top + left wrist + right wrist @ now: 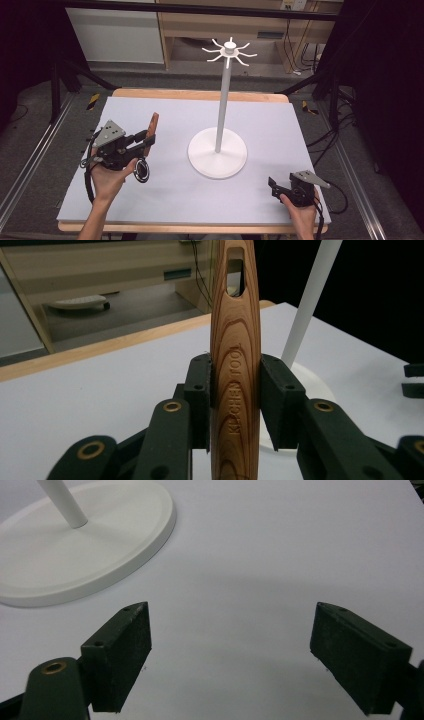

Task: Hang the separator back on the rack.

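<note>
1. Reddish-brown wooden utensil handle [235, 370] with an oblong slot near its tip, clamped between the jaws of the left gripper [145, 139]; sits at the left of the table, tip pointing away from the person.
2. High view: a dark round part [142, 170] hangs below that gripper near the left hand [107, 175]; cannot tell what it is.
3. Left gripper view: grain lines and engraved text "KITCHEN TOOL" running along the handle; not readable from the high view.
4. Right gripper [230, 645]: jaws spread wide, nothing between them, low over the mat near the front right corner, held by the right hand [302, 207].
5. White stand [218, 150]: round flat base, thin upright pole, ring of curved hooks on top. Stands mid-table between the two grippers, apart from both. Hooks visible in the high view; right gripper view catches base edge and pole foot.
6. Surface: pale grey mat [200, 200] on a light wooden table [200, 93].
7. Room: dark floor with cables, metal rails at both sides, wooden shelving at the back, black curtains at the sides.
</note>
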### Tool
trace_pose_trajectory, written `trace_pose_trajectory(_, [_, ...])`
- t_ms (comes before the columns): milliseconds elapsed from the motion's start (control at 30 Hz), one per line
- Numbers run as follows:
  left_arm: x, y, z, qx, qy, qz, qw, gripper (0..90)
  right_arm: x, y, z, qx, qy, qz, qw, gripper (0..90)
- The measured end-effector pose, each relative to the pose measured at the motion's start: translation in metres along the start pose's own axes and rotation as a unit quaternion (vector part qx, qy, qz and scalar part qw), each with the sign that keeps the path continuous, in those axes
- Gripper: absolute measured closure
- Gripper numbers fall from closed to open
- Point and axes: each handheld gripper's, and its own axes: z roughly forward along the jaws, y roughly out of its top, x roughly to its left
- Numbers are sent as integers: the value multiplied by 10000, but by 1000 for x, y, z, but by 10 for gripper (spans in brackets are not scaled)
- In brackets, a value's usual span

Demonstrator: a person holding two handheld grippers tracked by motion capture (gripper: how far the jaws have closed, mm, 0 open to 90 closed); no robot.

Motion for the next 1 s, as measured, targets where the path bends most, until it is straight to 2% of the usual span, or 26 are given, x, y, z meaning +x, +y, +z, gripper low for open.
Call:
trace_pose_trajectory(233, [-8,19,-6,-401,-67,25,9992,671,-1,0,0,8,-7,-4,10000,172])
trace_pose_trajectory(467, [-15,38,-8,-632,-129,60,9979,671,-1,0,0,-7,18,-44,10000,171])
trace_pose_trajectory(1000, [-33,76,-8,-862,-282,275,9955,671,-2,1,2,-5,55,-48,10000,171])
